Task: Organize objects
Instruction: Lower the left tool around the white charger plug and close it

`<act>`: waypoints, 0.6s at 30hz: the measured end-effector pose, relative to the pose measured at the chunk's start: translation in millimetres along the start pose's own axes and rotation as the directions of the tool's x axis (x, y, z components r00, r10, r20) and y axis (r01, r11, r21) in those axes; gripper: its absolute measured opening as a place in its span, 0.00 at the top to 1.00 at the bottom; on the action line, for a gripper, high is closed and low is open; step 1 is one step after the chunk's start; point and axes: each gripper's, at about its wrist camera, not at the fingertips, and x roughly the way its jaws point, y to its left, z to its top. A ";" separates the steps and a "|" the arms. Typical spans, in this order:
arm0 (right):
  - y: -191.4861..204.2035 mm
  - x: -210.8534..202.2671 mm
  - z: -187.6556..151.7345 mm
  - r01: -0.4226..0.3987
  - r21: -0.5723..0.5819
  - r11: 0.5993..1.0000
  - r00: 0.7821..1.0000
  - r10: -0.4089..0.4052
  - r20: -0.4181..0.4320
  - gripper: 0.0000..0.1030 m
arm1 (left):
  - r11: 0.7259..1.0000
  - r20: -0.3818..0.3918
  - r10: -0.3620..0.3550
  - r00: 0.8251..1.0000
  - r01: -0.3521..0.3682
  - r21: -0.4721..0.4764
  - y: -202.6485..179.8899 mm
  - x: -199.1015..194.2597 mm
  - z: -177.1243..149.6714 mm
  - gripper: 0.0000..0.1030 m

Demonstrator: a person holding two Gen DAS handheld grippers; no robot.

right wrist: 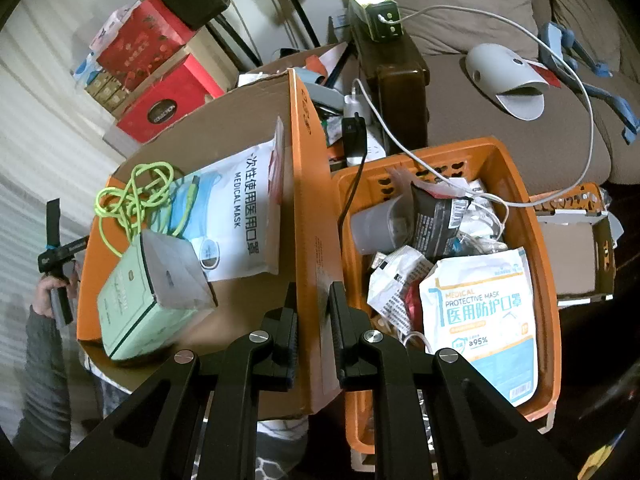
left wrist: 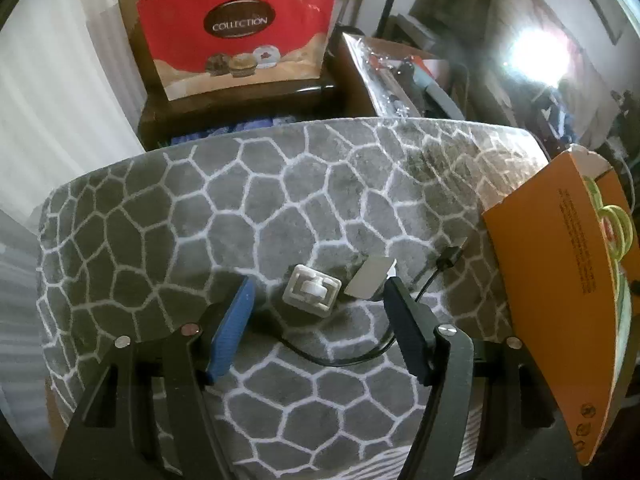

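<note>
My left gripper (left wrist: 320, 282) hangs open over a grey mat with a white stone pattern (left wrist: 160, 240). A small white square plastic piece (left wrist: 312, 290) lies on the mat between the fingertips, and neither pad touches it. Beside it lie a grey card (left wrist: 368, 282) and a black cable (left wrist: 348, 356). My right gripper (right wrist: 313, 290) is shut on the upright wall of an orange cardboard box (right wrist: 308, 184). Inside that box are a green cable (right wrist: 136, 196), a mask pack (right wrist: 236, 216) and a pale green carton (right wrist: 132, 308). The box (left wrist: 560, 300) also stands at the mat's right edge.
An orange plastic basket (right wrist: 546, 248) full of mask packs and cables sits right of the box. A red paper bag (left wrist: 236, 28) stands behind the mat on a dark stool. A brown sofa with a white slipper (right wrist: 504, 76) lies at the back right. A person's hand (right wrist: 52, 284) holds the left gripper's handle.
</note>
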 end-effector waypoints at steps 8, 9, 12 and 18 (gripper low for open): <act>0.8 -0.1 -1.1 0.003 -0.005 1.000 1.000 -0.003 0.002 0.88 | 0.999 -0.001 -0.046 0.999 0.046 -0.021 9.6 -3.2 3.1 0.48; 0.4 -0.5 -1.1 0.002 -0.004 1.000 1.000 -0.002 0.003 0.88 | 0.998 -0.002 -0.060 0.998 0.060 -0.034 13.2 -3.0 3.2 0.48; 1.1 -0.1 -1.1 0.004 -0.003 1.000 1.000 -0.004 0.002 0.88 | 0.993 0.007 -0.097 0.995 0.097 -0.067 21.3 -3.9 3.6 0.52; 0.7 -0.1 -1.0 0.008 -0.007 1.000 1.000 -0.008 0.000 0.88 | 0.987 0.022 -0.135 0.991 0.136 -0.084 24.6 -6.9 3.6 0.59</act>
